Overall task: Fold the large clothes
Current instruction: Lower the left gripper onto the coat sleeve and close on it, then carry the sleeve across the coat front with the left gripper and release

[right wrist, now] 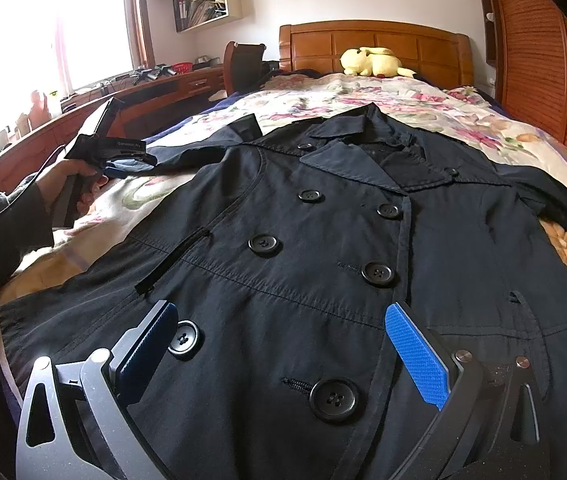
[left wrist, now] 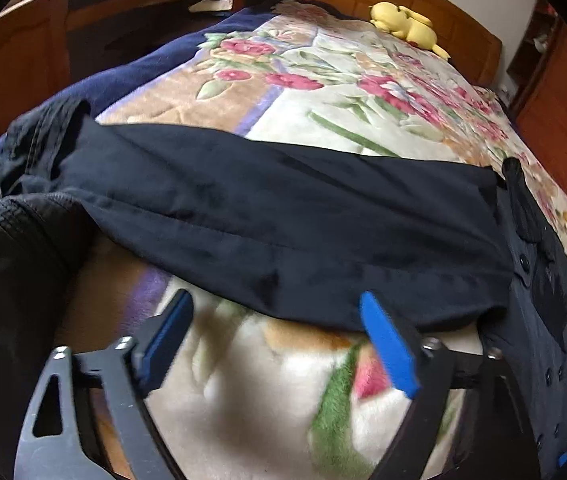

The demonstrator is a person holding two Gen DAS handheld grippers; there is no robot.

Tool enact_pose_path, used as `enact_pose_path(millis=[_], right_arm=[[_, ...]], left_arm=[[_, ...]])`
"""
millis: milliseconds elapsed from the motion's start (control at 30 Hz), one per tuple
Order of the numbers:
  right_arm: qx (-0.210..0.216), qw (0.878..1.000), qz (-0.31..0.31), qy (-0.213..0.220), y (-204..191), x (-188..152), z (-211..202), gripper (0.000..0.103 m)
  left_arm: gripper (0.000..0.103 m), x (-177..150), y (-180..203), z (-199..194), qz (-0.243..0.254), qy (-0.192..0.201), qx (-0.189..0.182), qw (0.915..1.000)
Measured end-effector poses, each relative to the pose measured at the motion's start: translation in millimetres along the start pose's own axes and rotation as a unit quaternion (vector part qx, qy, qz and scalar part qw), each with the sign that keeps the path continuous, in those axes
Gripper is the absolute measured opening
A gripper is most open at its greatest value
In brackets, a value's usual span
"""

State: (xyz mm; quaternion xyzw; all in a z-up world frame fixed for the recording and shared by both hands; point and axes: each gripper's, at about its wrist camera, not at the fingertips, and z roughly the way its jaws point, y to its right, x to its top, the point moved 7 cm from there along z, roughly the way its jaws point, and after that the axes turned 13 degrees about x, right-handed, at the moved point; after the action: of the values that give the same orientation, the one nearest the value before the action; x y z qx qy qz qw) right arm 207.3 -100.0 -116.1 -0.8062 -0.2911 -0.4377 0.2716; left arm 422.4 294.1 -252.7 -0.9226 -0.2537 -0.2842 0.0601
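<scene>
Dark double-breasted coat spread face-up, buttoned, collar toward the wooden headboard, on a floral blanket covering the bed. One sleeve stretched straight out sideways from the body, cuff end toward the bed's edge, probably laid flat so as to fold cleanly across the chest. Left gripper poised just short of that sleeve's near edge, blue pads apart and nothing between them; released, apparently lining up to pinch the sleeve. Right gripper low over the coat's front near the buttons, jaws wide, gripping nothing; whether resting on the cloth or just above it, hard to tell, perhaps there to steady the body. Further out: yellow plush toy by the headboard, desk under a bright window.
</scene>
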Motion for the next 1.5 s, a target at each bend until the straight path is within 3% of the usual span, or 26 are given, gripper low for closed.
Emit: enact_pose_path(millis=[267,333,433,567,767,1100,1300,1333,1500], right_arm=[[0.0,1.0,0.002,-0.001,0.6,0.3,1.8,0.103],[0.001,1.0,0.001,0.0,0.4,0.3,1.7,0.103],[0.001,1.0,0.001,0.0,0.4,0.2,1.8,0.103],[0.0,1.0,0.001,0.0,0.2,0.2,2.6,0.103],[-0.002,1.0,0.0,0.001,-0.6,-1.2,4.8,0.103],[-0.004,1.0,-0.002,0.001,-0.7,-0.7,6.2,0.103],[-0.005,1.0,-0.002,0.002,-0.7,-1.2,6.4,0.103],[-0.005,1.0,-0.003,0.002,-0.6,-1.2,6.7,0.103],[-0.01,1.0,-0.006,0.001,-0.6,-1.8,7.7,0.103]], left_arm=[[0.045,8.8,-12.2,15.3,-0.018,-0.004,0.007,0.9998],[0.019,12.8,-13.7,16.0,-0.017,0.0,0.005,0.9999],[0.006,16.9,-10.4,11.9,-0.004,0.004,0.008,1.0],[0.003,20.4,13.1,-14.6,0.039,0.043,0.014,0.9982],[0.003,22.3,68.6,-84.1,0.098,0.106,-0.021,0.9893],[0.003,-10.2,154.7,-165.4,0.179,0.14,-0.086,0.97],[0.004,-44.8,155.1,-171.0,0.212,0.14,-0.04,0.9663],[0.008,-51.4,150.8,-170.9,0.213,0.139,-0.038,0.9664],[0.023,-89.1,134.7,-183.4,0.214,0.13,-0.065,0.9661]])
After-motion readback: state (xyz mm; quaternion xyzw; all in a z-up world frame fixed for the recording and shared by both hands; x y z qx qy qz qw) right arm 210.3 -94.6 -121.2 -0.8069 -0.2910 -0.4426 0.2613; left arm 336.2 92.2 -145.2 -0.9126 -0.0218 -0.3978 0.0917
